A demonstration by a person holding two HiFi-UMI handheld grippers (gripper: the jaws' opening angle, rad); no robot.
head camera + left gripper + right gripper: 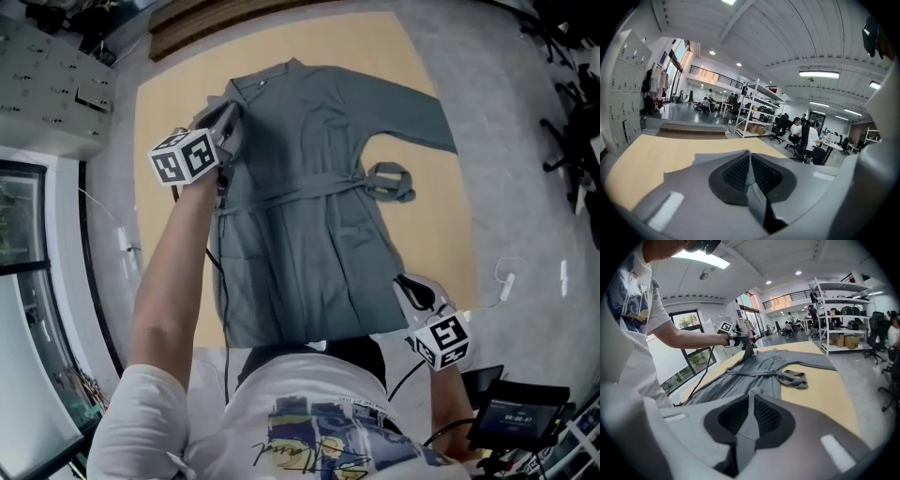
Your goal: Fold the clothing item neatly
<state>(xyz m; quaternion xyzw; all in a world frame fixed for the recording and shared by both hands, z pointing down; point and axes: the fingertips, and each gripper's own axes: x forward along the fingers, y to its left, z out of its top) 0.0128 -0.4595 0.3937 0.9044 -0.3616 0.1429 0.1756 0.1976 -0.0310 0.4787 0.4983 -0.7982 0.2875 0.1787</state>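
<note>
Robe (309, 216) flat on table (169, 122), long axis running away from me: collar far, hem near. Left tongs (229, 124) clamped shut on cloth at far left shoulder. Right tongs (406, 282) pinch near right hem corner. Sleeve (412, 112) spread out rightward.

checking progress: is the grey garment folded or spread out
Spread, not folded: the garment lies full length on the table, one sleeve stretched sideways. The left gripper and right gripper pinch its edges.
</note>
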